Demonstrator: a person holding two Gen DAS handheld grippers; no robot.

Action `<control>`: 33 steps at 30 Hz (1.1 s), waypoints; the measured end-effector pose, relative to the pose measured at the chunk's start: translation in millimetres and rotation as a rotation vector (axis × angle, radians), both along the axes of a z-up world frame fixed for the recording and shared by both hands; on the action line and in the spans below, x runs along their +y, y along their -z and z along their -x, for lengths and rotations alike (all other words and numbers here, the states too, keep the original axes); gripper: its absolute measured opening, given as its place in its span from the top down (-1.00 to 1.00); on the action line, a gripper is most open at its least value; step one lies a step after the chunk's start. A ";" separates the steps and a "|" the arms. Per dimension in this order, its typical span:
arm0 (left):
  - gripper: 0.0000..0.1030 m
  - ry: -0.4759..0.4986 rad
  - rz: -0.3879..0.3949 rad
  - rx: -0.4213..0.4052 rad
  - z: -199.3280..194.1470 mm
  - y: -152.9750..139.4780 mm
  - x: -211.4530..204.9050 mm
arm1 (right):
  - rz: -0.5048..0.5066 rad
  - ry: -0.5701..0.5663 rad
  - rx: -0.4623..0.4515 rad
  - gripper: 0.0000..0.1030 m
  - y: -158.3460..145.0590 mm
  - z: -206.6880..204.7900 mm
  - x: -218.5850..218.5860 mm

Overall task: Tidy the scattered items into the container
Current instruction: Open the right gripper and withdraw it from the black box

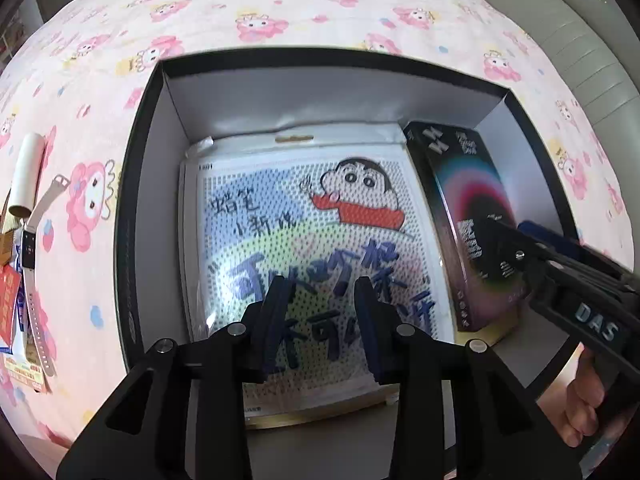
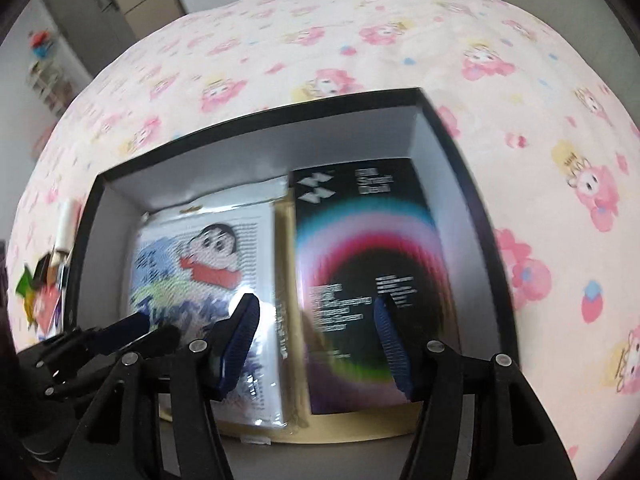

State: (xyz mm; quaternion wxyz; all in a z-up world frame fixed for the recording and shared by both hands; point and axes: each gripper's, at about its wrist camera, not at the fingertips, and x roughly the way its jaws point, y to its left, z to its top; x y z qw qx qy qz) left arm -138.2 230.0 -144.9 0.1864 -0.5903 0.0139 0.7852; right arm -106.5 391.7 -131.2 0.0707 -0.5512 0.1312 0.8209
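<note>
A black box with white inner walls (image 1: 176, 92) (image 2: 280, 120) sits on a pink cartoon bedsheet. In it lies a cartoon pegboard pack (image 1: 304, 220) (image 2: 200, 264) and, to its right, a black box with a rainbow ring (image 1: 468, 200) (image 2: 360, 264). My left gripper (image 1: 322, 328) is open and empty above the pegboard pack. My right gripper (image 2: 316, 344) is open and empty above the black rainbow box; it also shows in the left wrist view (image 1: 516, 236). A white smartwatch (image 1: 32, 248), a paper tube (image 1: 28, 176) and several packets (image 1: 16, 320) lie on the sheet left of the container.
The bedsheet (image 1: 320, 12) surrounds the container. A grey padded edge (image 1: 580, 40) runs at the far right. Cardboard boxes and shelves (image 2: 140, 4) stand beyond the bed.
</note>
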 end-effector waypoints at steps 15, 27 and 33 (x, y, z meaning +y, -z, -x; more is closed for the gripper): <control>0.28 0.037 -0.033 0.046 0.1 -9.3 9.0 | -0.030 -0.037 -0.018 -0.07 -7.6 -11.0 -9.9; 0.29 -0.019 -0.052 0.194 -28.9 -74.5 -42.5 | -0.090 -0.085 0.179 -0.07 -74.3 -33.4 -54.9; 0.29 -0.027 0.004 0.278 -48.7 -94.4 -65.0 | -0.072 -0.124 0.227 -0.07 -84.1 -43.3 -89.4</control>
